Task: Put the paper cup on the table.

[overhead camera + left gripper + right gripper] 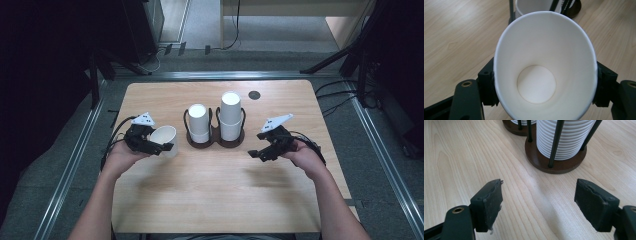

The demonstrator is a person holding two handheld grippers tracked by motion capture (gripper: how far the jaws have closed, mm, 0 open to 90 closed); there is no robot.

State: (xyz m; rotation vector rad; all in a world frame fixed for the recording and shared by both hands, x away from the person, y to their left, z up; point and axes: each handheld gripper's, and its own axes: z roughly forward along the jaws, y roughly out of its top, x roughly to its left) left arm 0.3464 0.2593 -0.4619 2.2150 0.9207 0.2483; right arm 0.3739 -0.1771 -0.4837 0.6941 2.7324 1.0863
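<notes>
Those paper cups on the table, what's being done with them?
A person sits at a wooden table with a two-jaw gripper in each hand. The left gripper is clamped on a single white paper cup, held tipped on its side just left of a dark cup holder that carries two stacks of cups. The right gripper is open and holds nothing, hovering to the right of the holder.

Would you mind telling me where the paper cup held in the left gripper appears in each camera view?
High view: the paper cup lies left of centre, clamped in the left gripper, mouth tilted toward the person.
Left gripper view: the cup sits centre frame, seen into its open mouth, between the jaws.
Right gripper view: the wooden table and the open right gripper.
Shared landmark: the brown cup holder.
</notes>
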